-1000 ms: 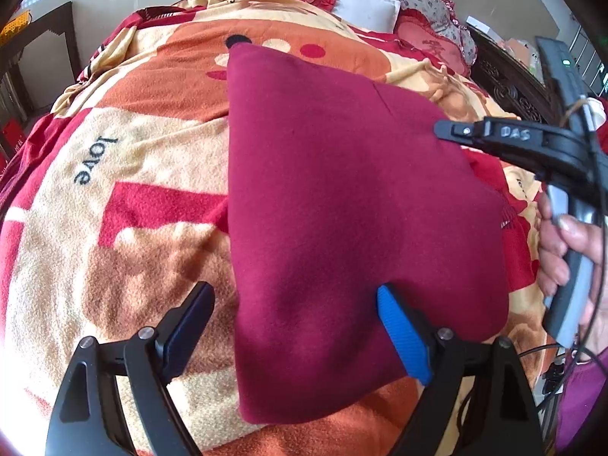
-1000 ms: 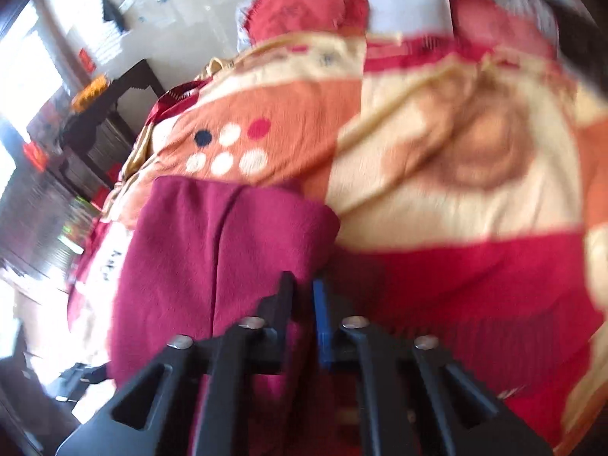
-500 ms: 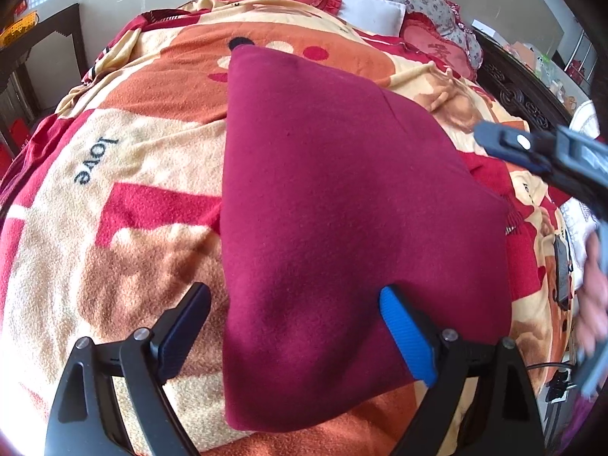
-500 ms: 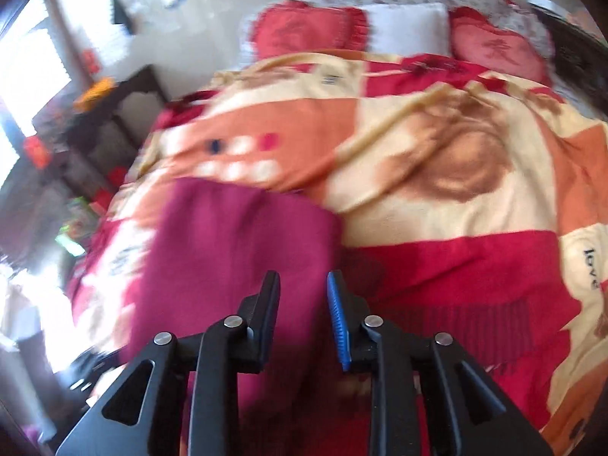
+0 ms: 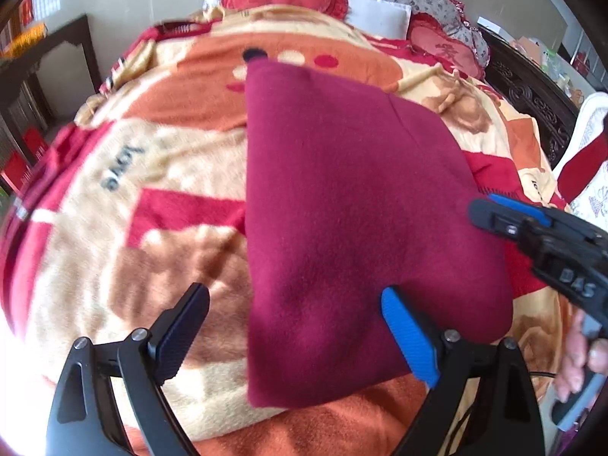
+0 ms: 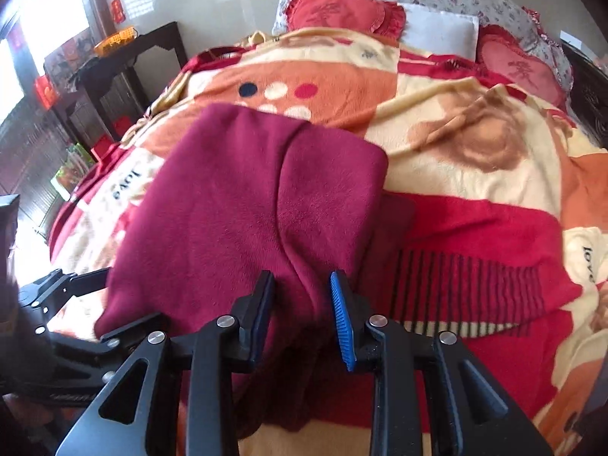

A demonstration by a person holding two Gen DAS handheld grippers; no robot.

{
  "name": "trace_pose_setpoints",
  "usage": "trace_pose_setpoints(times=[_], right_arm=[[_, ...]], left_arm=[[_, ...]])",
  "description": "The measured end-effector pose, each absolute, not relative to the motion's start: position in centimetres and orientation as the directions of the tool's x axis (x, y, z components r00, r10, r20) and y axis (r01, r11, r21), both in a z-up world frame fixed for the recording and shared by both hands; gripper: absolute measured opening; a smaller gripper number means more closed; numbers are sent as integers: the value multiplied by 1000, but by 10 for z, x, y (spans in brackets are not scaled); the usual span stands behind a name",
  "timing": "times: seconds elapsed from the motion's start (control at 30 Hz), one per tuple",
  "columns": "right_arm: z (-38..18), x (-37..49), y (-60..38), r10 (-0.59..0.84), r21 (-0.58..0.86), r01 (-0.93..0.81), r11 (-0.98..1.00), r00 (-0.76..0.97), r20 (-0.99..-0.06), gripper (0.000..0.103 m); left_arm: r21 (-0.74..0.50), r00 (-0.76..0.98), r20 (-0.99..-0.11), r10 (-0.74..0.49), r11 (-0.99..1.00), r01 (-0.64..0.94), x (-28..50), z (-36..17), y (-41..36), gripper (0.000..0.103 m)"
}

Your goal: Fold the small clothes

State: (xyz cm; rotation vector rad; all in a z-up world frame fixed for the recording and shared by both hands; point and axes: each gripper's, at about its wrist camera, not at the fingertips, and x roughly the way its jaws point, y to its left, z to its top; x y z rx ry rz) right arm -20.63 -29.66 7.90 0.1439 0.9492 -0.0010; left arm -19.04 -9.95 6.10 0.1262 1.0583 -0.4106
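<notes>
1. Sunlit and cluttered, the bedroom is giving the work a soft bed [image 6: 475, 144] as its surface, with a patterned fleece blanket [image 5: 178, 174] covering it and heart-shaped red cushions [image 6: 342, 11] sitting at the headboard end.
2. Lying flat on that blanket is the maroon garment [image 5: 342, 197], already doubled into a rough rectangle with a seam running down its middle, so the wide bed is keeping every edge reachable.
3. The left tool [image 5: 296, 326] is hovering with its jaws spread wide, straddling the near left corner of the garment without pinching it, probably lining up on the near edge.
4. The right tool [image 6: 302, 307] is sitting low over the garment's near right part; its jaws have just been parting and are standing slightly apart, with cloth showing between them but the pads not pressing on it.
5. A hand [image 5: 581, 353] is gripping the right tool's handle at the edge of the left view.
6. Judging by the tidy shape, another fold is likely the step ahead.
</notes>
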Motion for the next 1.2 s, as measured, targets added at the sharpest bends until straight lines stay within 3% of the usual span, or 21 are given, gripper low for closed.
trace_pose_setpoints(times=[0.5, 0.77, 1.2], right_arm=[[121, -273, -281, 97, 230, 144, 962, 610, -787, 22], [140, -283, -269, 9, 161, 161, 974, 678, -735, 28], [141, -273, -259, -43, 78, 136, 988, 713, -700, 30]], left_arm=[[-65, 573, -765, -295, 920, 388, -223, 122, -82, 95], [-64, 619, -723, -308, 921, 383, -237, 142, -72, 95], [-51, 640, -708, -297, 927, 373, -237, 145, -69, 95]])
